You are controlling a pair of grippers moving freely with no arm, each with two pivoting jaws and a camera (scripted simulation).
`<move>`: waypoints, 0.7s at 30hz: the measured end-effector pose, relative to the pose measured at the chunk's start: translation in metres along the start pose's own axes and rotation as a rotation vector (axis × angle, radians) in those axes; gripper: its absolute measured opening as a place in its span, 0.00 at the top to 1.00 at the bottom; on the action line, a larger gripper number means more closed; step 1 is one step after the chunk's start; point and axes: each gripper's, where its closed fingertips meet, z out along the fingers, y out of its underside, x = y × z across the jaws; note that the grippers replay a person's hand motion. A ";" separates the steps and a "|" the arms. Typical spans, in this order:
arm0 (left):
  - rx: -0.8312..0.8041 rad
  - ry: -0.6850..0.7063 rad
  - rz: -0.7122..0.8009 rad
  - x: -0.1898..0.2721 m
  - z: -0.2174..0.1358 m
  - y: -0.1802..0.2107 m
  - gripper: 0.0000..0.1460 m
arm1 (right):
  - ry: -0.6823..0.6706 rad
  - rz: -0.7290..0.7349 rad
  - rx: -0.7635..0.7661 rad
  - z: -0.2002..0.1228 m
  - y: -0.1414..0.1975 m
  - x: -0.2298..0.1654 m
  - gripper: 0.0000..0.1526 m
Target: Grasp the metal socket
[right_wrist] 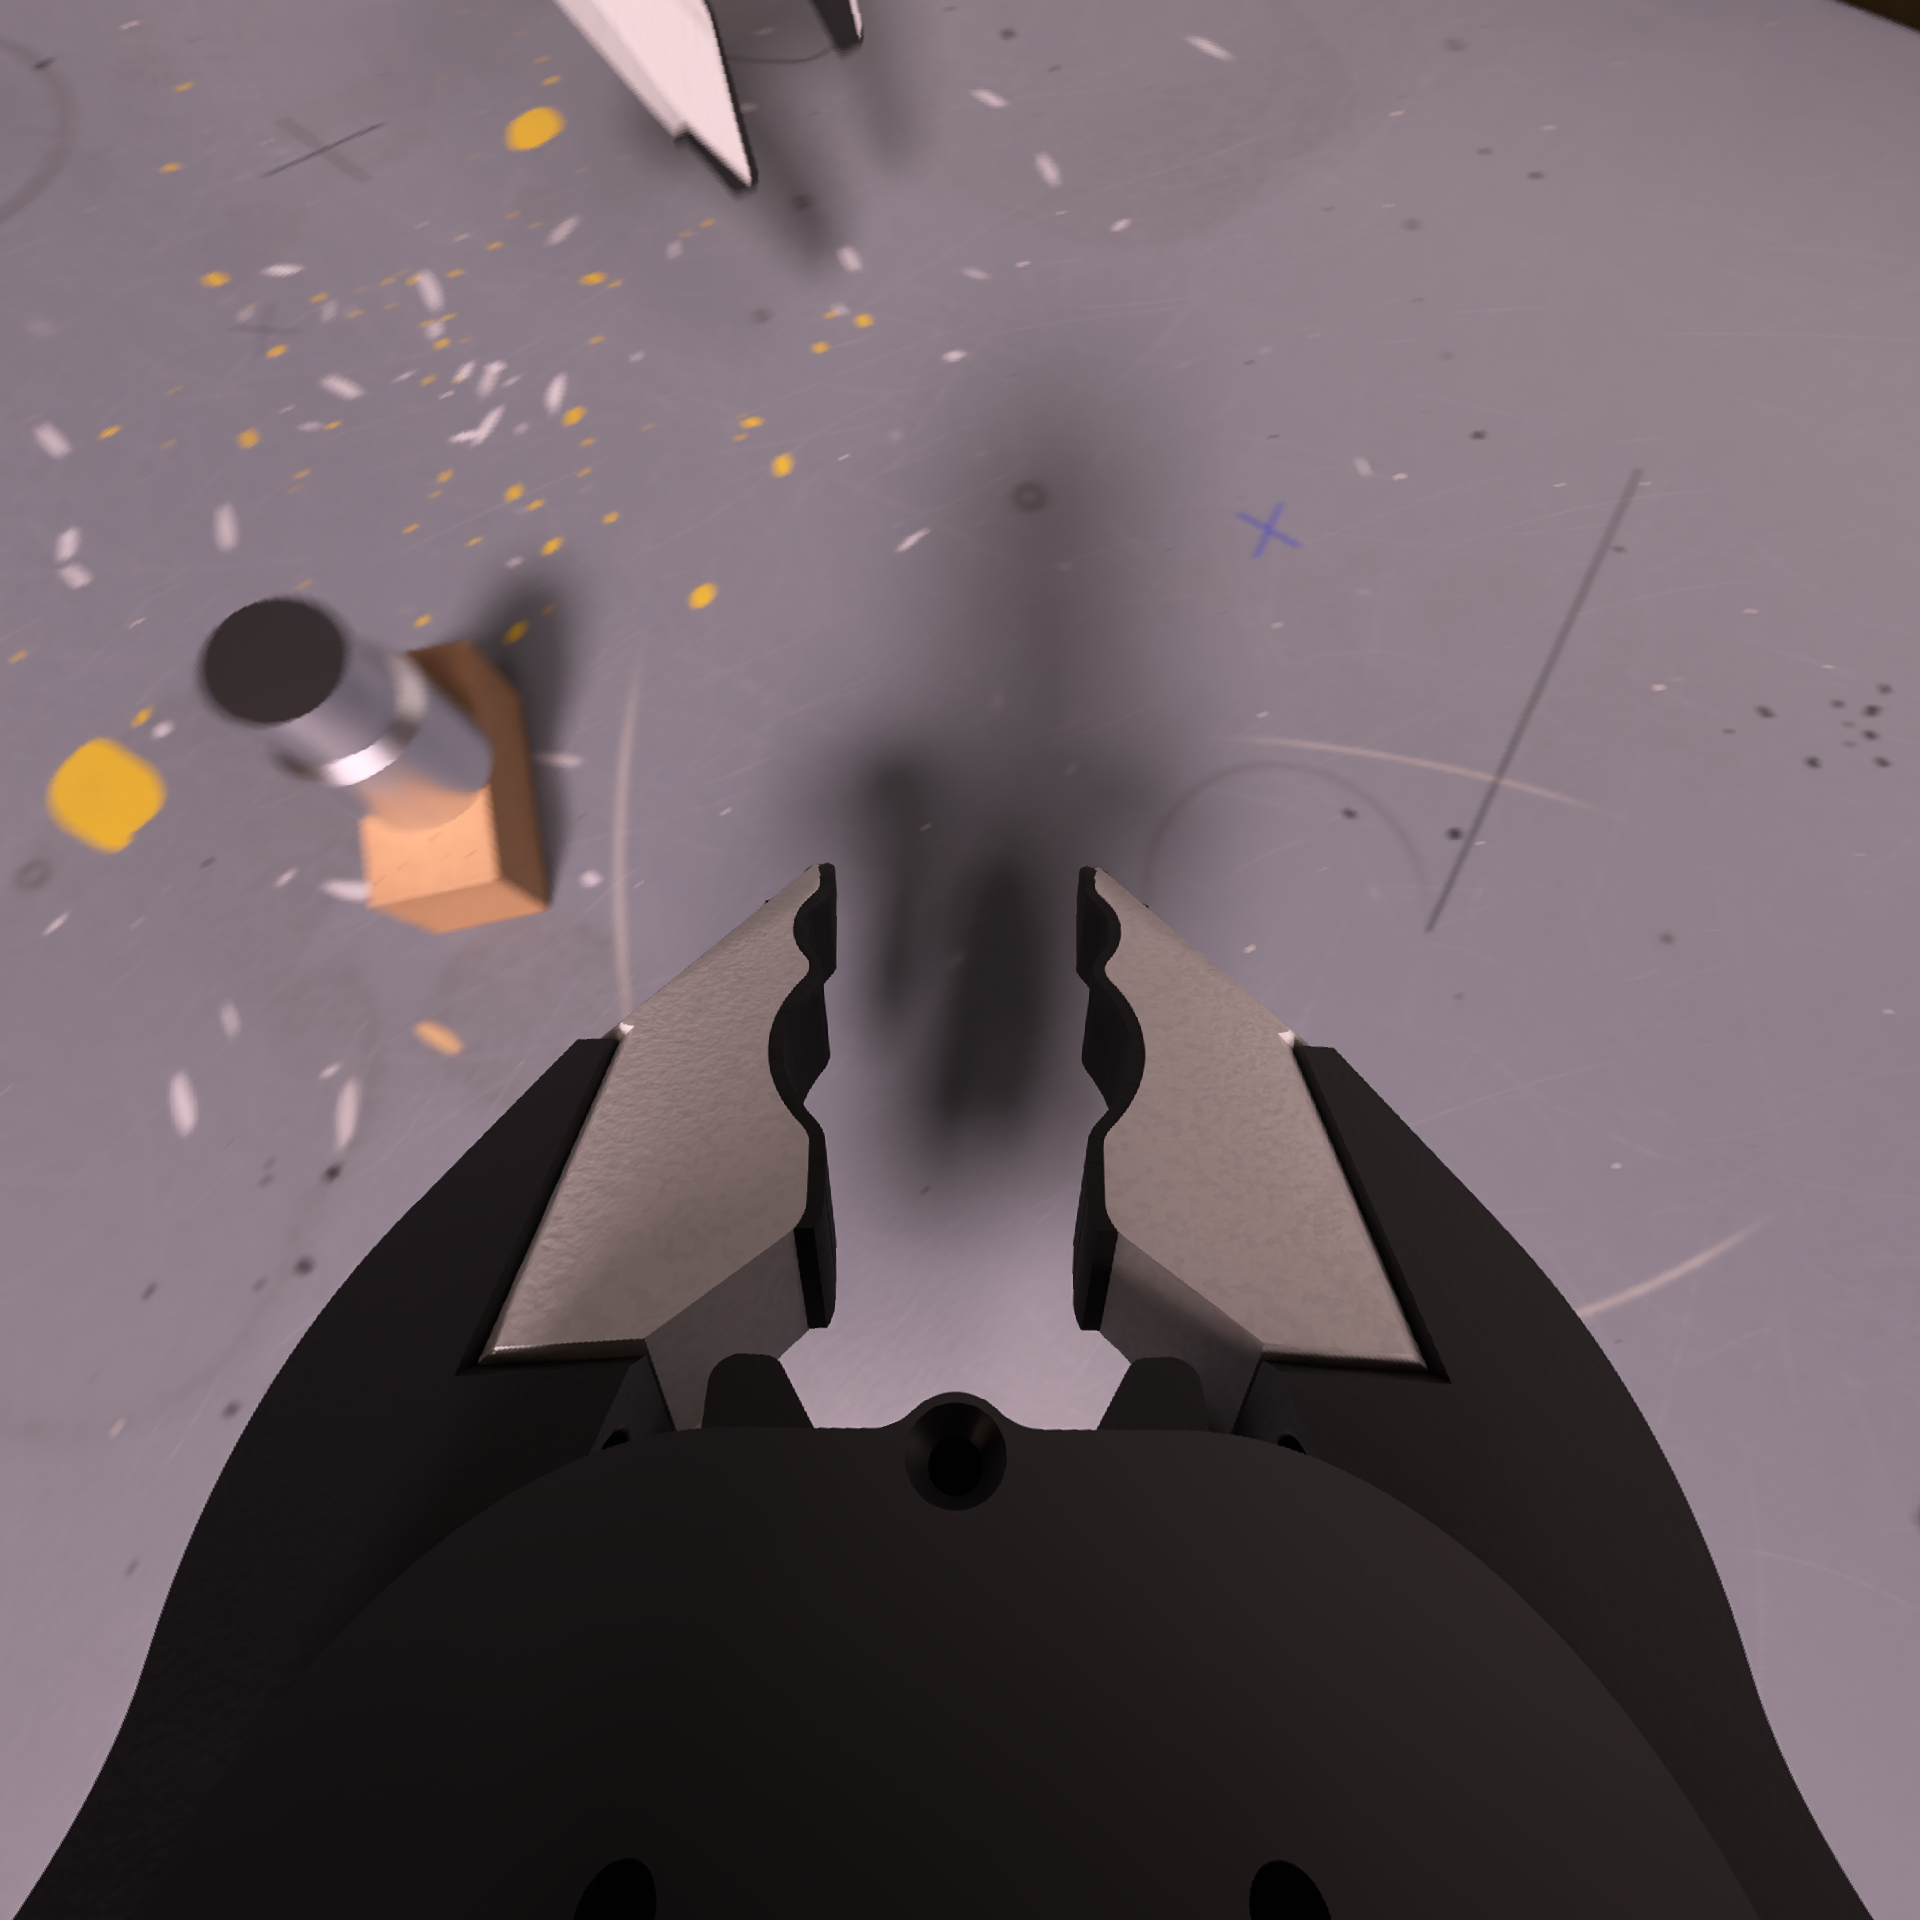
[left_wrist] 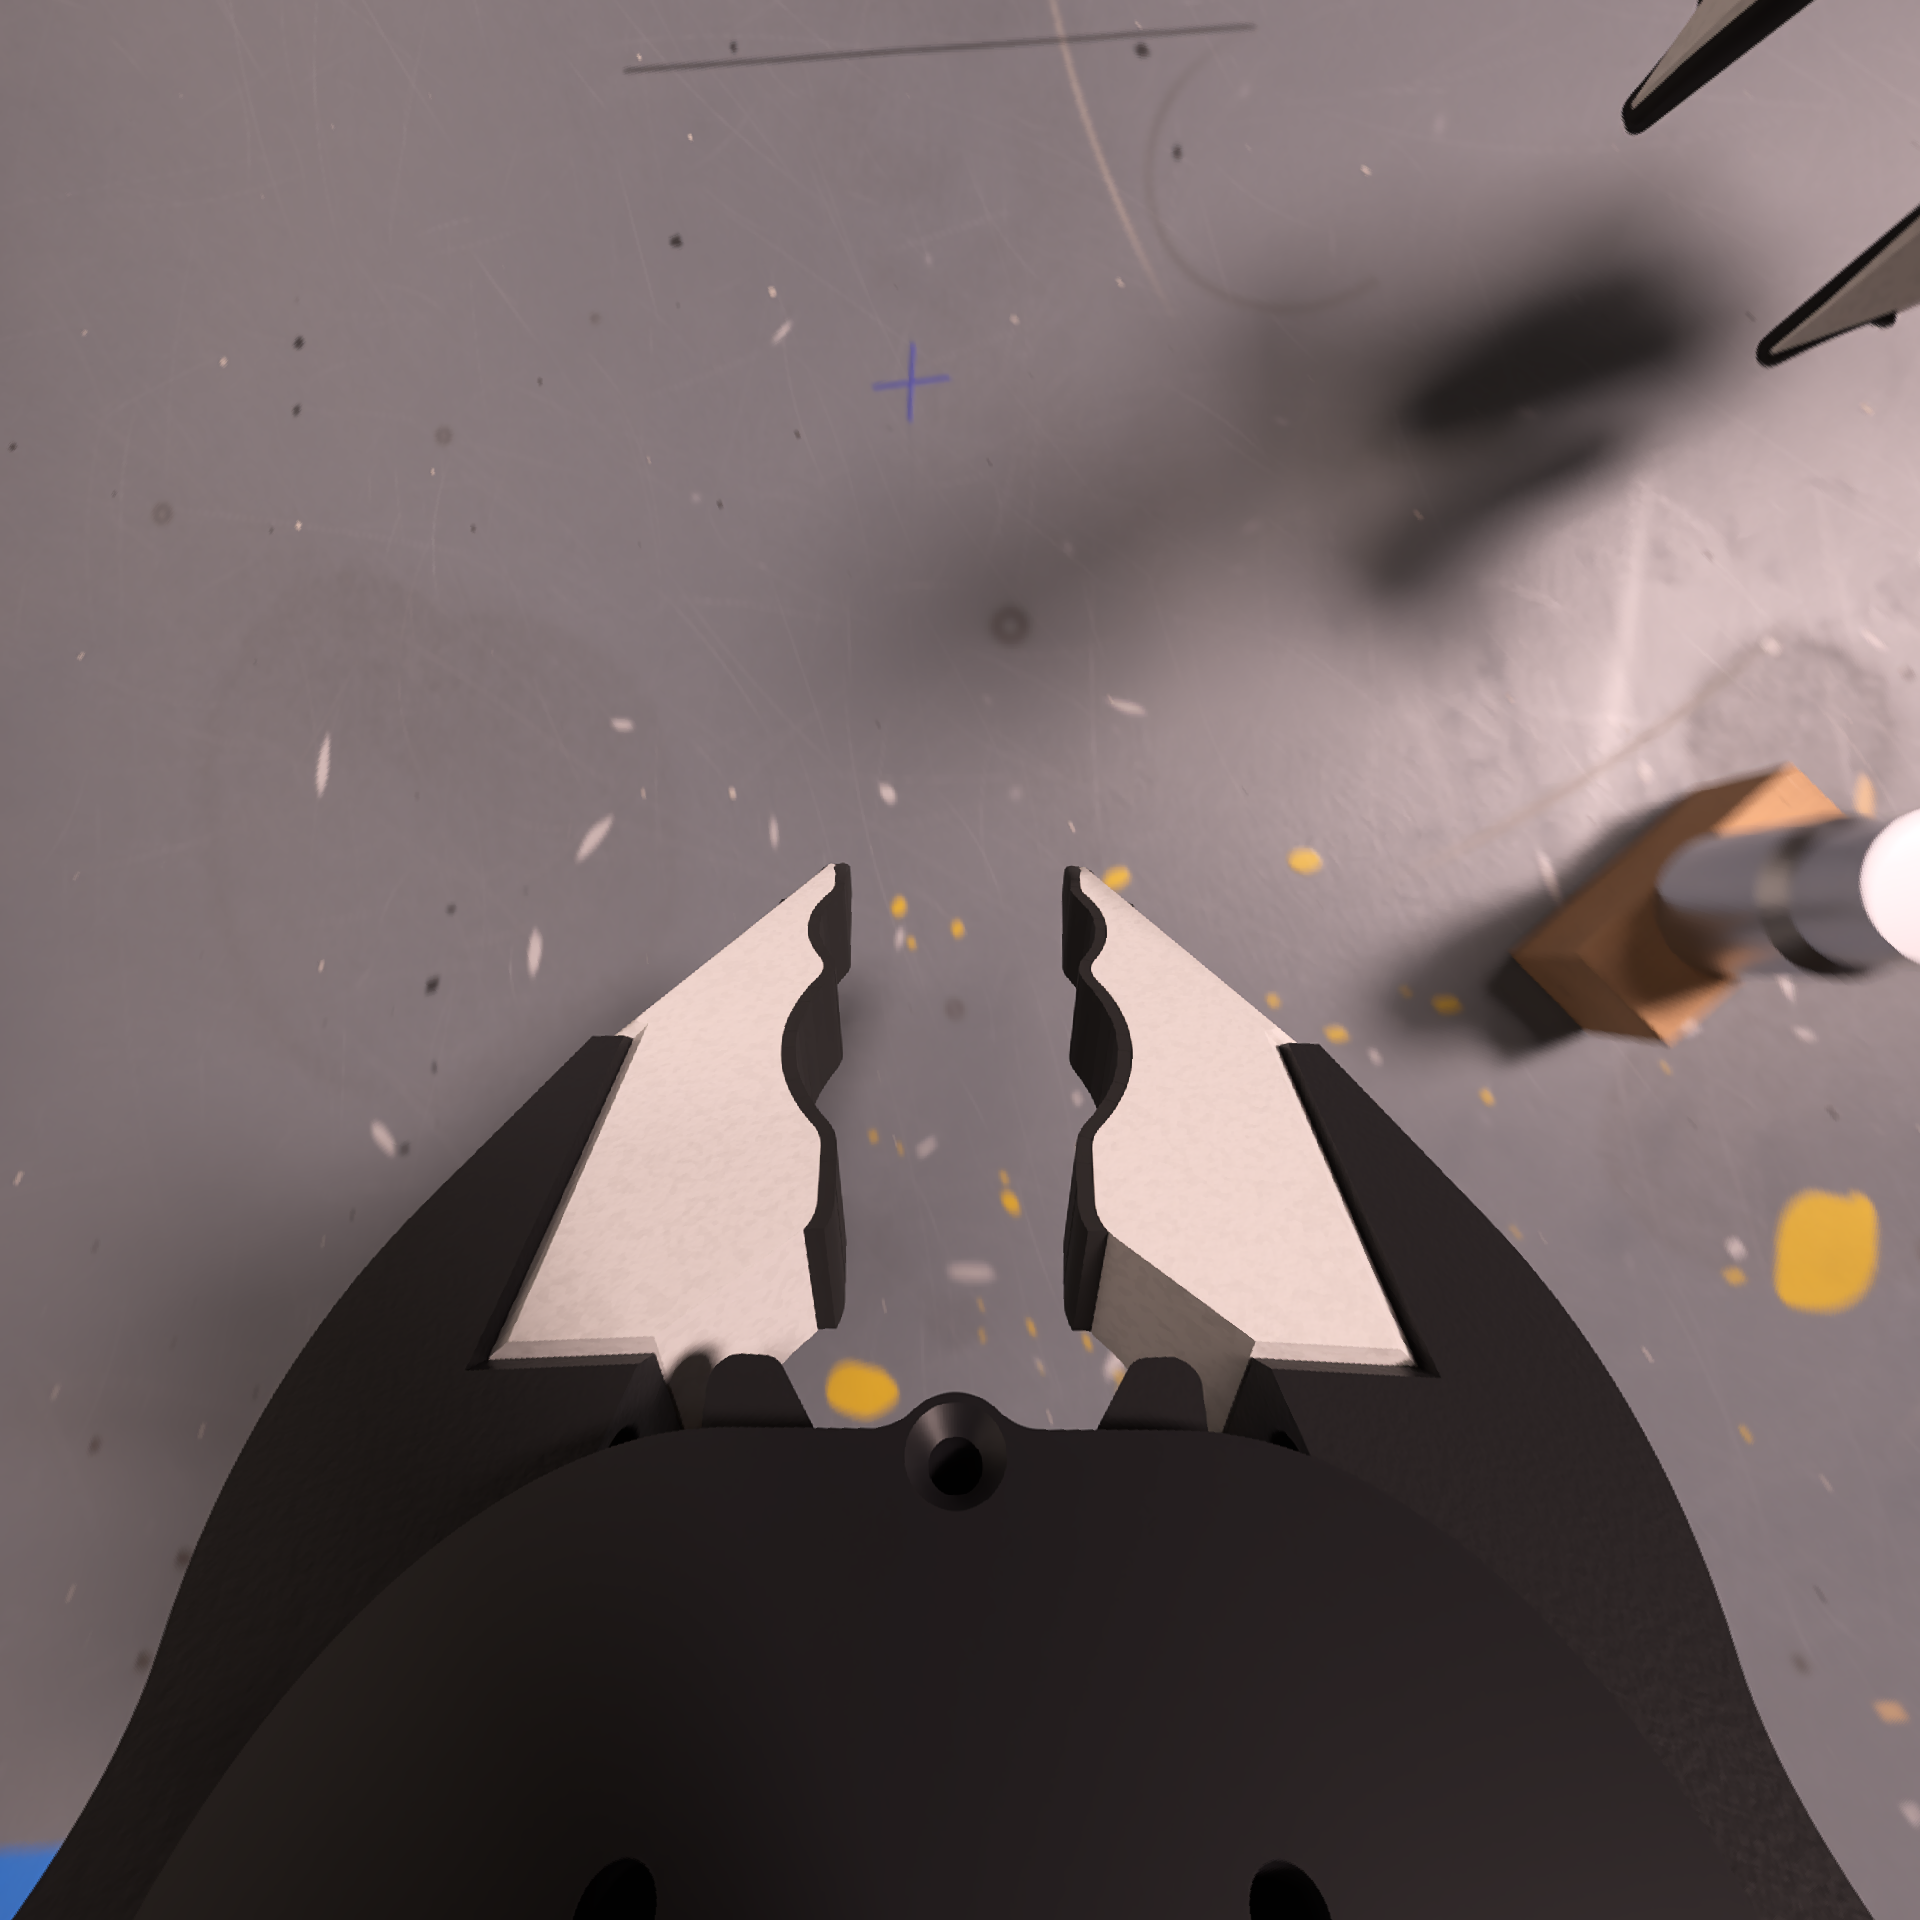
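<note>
The metal socket [right_wrist: 343, 717] is a grey stepped cylinder with a dark top, standing upright on a small wooden block [right_wrist: 468, 842]. In the right wrist view it is to the left and ahead of my right gripper [right_wrist: 956, 883], which is open and empty above the grey table. In the left wrist view the socket [left_wrist: 1777, 904] and block [left_wrist: 1652, 935] are at the right edge, well right of my left gripper [left_wrist: 956, 883], which is open and empty. The fingers of the right gripper [left_wrist: 1704, 62] show at the top right of the left wrist view.
The grey table [left_wrist: 520, 468] is scratched and speckled with yellow and white paint flecks. A blue cross mark [left_wrist: 911, 381] lies ahead of the left gripper. The left gripper's fingers [right_wrist: 686, 83] show at the top of the right wrist view.
</note>
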 end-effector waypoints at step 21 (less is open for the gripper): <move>-0.207 -0.180 -0.218 0.038 -0.080 0.168 0.74 | -0.160 -0.140 -0.016 0.013 0.010 -0.102 0.70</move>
